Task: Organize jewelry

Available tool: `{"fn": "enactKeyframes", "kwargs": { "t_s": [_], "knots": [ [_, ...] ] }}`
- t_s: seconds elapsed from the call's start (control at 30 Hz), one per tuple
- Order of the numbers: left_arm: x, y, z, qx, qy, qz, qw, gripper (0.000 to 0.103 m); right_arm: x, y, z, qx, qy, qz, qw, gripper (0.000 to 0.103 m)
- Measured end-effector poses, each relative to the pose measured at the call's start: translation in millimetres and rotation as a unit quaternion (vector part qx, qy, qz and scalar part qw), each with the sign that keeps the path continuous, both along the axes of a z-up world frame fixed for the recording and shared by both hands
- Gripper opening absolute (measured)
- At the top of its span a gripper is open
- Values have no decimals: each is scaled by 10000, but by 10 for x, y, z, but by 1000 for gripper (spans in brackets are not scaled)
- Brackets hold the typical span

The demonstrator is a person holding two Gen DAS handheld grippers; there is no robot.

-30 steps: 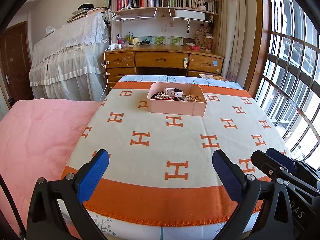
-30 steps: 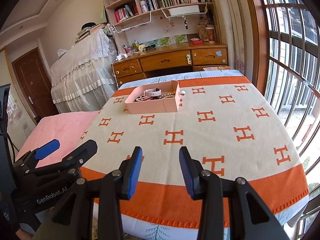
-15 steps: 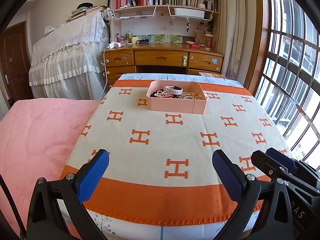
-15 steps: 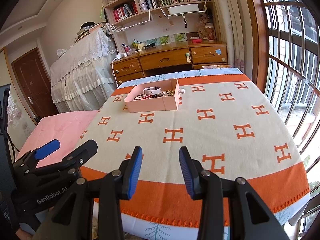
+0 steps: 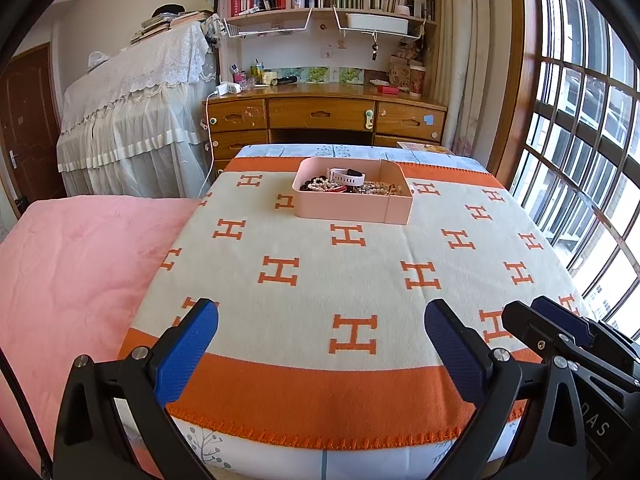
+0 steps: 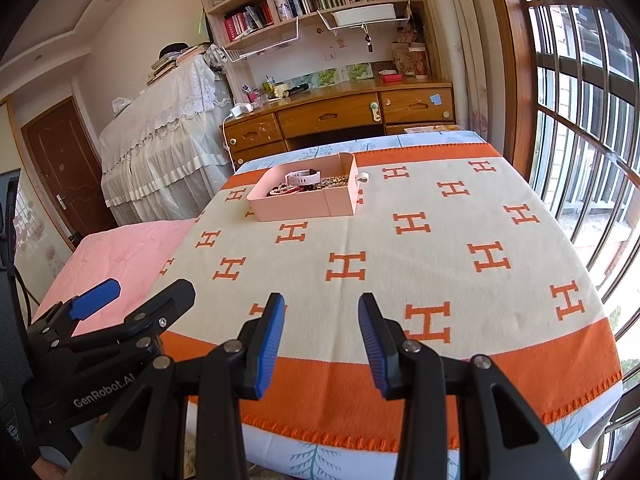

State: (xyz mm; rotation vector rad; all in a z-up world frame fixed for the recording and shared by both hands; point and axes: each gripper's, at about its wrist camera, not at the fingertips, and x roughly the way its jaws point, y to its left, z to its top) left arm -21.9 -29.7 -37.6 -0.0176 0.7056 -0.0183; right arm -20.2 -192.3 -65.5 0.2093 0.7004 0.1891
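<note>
A pink box [image 5: 352,208] sits on the far middle of the table and holds a white watch [image 5: 346,177], beads and chains. It also shows in the right wrist view [image 6: 304,204], with the watch [image 6: 303,178] on top. My left gripper [image 5: 320,344] is wide open and empty over the table's near edge. My right gripper [image 6: 322,334] is open and empty, also at the near edge. Each gripper shows in the other's view: the right one [image 5: 560,332] and the left one [image 6: 132,308].
A cream blanket with orange H marks [image 5: 352,272] covers the table. A pink bed [image 5: 80,248] lies to the left. A wooden desk [image 5: 320,114] with shelves stands behind. A barred window [image 5: 580,140] runs along the right.
Both views have tilted slightly; the box sits a little lower in frame. Both grippers stay open at the near edge, holding nothing.
</note>
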Motion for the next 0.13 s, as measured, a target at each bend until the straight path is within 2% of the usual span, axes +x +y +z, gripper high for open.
{"fn": "enactKeyframes", "kwargs": {
  "t_s": [0.13],
  "knots": [
    [-28,10,-52,9,44,-11,10000,102,-22,-5,-35,6,45,-6,10000,39]
  ]
}}
